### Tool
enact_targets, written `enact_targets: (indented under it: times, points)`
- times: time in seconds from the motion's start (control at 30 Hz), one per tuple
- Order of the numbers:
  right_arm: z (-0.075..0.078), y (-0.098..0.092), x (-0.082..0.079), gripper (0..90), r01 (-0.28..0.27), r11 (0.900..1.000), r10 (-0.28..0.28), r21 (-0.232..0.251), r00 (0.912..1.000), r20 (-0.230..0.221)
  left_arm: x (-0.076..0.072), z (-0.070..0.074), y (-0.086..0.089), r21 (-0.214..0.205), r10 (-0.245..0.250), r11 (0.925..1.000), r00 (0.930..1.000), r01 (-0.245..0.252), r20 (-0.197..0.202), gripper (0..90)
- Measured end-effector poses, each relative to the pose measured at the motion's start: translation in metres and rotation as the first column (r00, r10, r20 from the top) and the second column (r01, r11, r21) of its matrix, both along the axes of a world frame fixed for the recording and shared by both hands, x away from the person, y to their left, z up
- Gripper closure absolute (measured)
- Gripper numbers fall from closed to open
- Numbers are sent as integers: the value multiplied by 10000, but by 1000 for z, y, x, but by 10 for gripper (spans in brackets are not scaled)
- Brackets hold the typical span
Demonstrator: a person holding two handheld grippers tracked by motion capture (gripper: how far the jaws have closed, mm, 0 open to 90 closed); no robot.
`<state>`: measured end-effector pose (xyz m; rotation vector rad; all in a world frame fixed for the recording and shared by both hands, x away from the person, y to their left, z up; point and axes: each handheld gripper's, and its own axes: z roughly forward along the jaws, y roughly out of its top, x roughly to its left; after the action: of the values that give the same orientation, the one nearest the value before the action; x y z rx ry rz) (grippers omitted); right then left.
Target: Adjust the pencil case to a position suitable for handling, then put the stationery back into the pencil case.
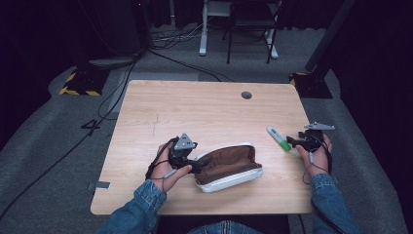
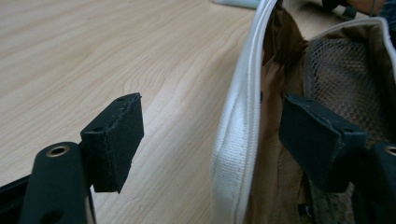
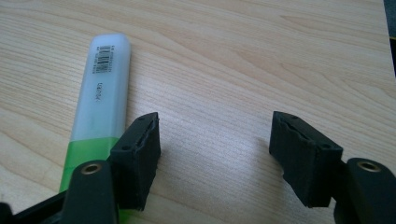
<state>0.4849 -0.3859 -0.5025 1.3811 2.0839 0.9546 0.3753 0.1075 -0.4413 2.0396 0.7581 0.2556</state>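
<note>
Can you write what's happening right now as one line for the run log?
left gripper: open, straddling pencil case rim | right gripper: open, beside highlighter | table: wooden

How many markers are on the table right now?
1. The marker lies on the table right of the pouch, just beside the right gripper. More could be hidden inside the pouch.

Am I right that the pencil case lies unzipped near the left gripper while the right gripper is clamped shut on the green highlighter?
Not quite. The right gripper is not clamped on the highlighter: the right gripper view shows its jaws open over bare table, the highlighter lying outside them, beside one jaw. The rest holds: the pencil case lies unzipped at the left gripper.
</note>
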Motion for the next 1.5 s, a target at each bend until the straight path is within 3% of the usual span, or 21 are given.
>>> enact_targets:
  times: [0.23,0.37,0.47,0.73,0.83,0.87,0.9,1.13,1.23,1.37,1.43,1.5]
  points:
    - [0,-1,-4,351,-12,10000,13,76,10000,-56,-17,10,17,242,61,9997,9995,-69,309,210]
    - [5,-2,-5,355,156,9996,-146,233,9990,-427,-25,9,29,400,269,9988,9993,-279,255,210]
    - [16,-1,-4,335,95,9988,-91,487,9999,-88,-29,5,44,430,633,9970,9979,-638,126,212]
    - [33,9,-5,307,-318,9977,312,607,9995,105,-30,-7,74,542,1522,9869,9883,-1520,-11,217]
    - [37,15,-5,303,-481,9977,480,488,9988,37,-28,-12,86,658,1949,9788,9808,-1939,-95,214]
    - [38,18,-4,301,-600,9974,603,399,9982,-70,-26,-17,94,908,2138,9730,9768,-2121,-98,213]
    - [38,18,-4,301,-600,9974,603,399,9982,-70,-26,-17,94,908,2138,9730,9768,-2121,-98,213]
    - [36,27,-1,308,-787,9968,793,155,9959,-426,-18,-35,118,1265,3002,9478,9529,-2927,-442,206]
    - [36,30,0,326,-847,9964,849,54,9945,-611,-16,-42,127,1623,3313,9328,9429,-3218,-350,201]
    - [36,34,1,387,-849,9963,832,-104,9903,-1109,-15,-49,136,2396,3678,9048,9296,-3519,-238,181]
    - [36,36,2,422,-876,9960,843,-184,9873,-1350,-14,-50,139,2561,3729,8983,9278,-3572,-139,179]
    - [36,38,2,440,-893,9958,850,-208,9841,-1559,-15,-52,140,2459,3787,8994,9252,-3616,-249,178]
